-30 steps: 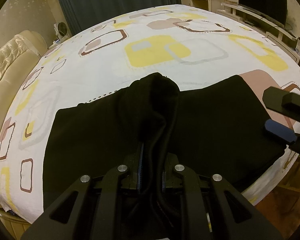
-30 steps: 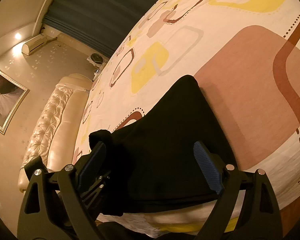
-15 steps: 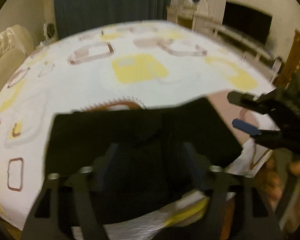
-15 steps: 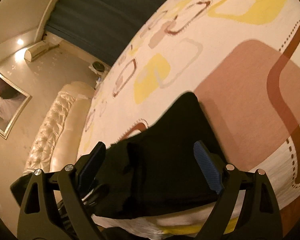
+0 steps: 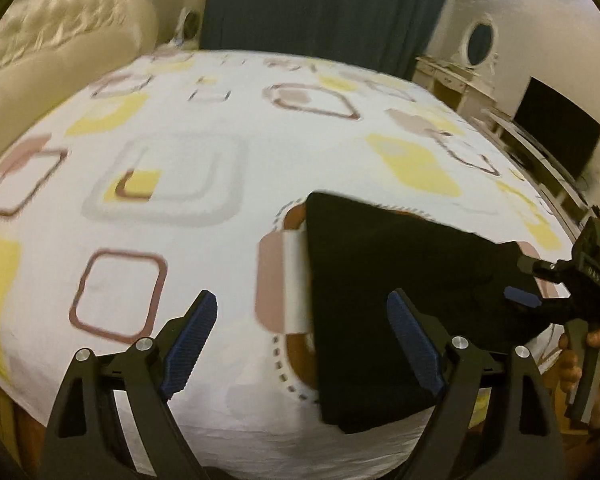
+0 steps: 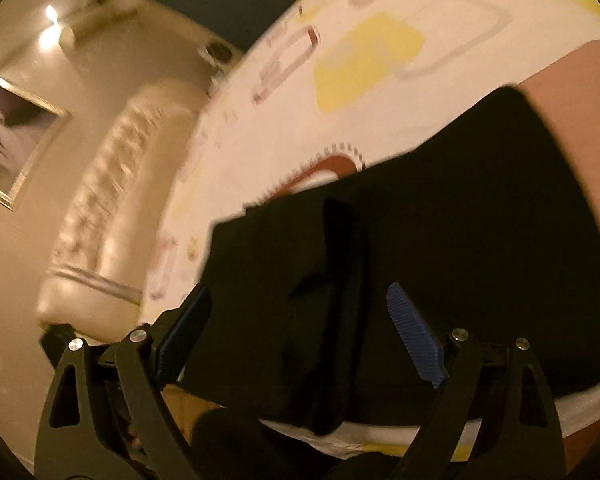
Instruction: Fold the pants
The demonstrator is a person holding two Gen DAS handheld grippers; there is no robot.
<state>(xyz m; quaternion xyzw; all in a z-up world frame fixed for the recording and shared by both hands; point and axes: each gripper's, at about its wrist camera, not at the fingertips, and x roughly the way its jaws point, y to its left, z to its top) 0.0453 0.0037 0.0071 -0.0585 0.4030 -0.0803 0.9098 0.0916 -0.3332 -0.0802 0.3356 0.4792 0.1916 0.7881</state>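
Left tool [image 5: 302,320]: wide open, empty, above the bed sheet [image 5: 172,264] at the near edge. Its right finger [image 5: 414,342] overlaps the left edge of the pants [image 5: 400,292] in view; contact can't be confirmed.

Right tool [image 6: 296,326]: spread wide, nothing gripped. Black cloth fills the gap between its fingers; touching or just above, can't tell. In the left wrist view it sits at the far right [image 5: 532,284], over the pants' right end, held by the person's hand [image 5: 588,364].

Pants: black, folded flat, at the bed's near right edge.

Change vs 1.0 s ago: left tool was clamped on a bunched ridge of fabric mid-pants; now released, and its view has swung left so the pants sit on the right. The ridge is gone in the left view. Right tool was open then too.

Around: cream tufted headboard [image 5: 60,52] far left, dark curtain [image 5: 320,4] behind the bed, dresser with oval mirror [image 5: 478,40] and TV [image 5: 556,132] far right. Framed picture [image 6: 12,136] on the wall in the right wrist view. Both views motion-blurred.
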